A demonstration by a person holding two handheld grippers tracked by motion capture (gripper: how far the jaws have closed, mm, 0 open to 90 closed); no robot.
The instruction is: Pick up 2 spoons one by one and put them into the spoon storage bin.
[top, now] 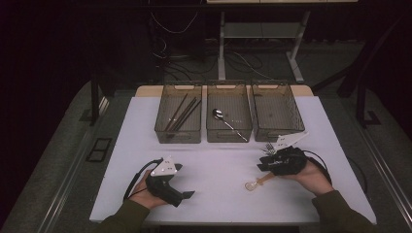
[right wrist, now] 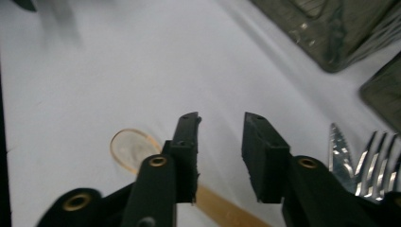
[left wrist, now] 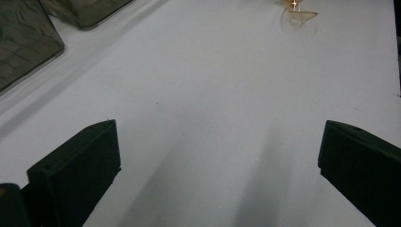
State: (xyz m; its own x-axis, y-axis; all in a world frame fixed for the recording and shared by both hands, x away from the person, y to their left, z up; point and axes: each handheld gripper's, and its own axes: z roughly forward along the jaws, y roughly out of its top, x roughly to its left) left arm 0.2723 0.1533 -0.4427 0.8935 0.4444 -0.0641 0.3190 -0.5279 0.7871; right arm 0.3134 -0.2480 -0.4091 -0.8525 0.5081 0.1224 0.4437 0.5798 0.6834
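The white table (top: 218,194) is the one brightly lit surface in the high view, while the floor and room around it sink into near black with a purplish cast. In the left gripper view two soft grey shadows run up the table from the black jaws, and a sharp glint of glare sparkles on the amber spoon (left wrist: 295,12) at the table's far edge. The right gripper view is soft and smeared, blurriest toward the bins beyond the table's middle, with bright reflections on the fork (right wrist: 380,163) tines.
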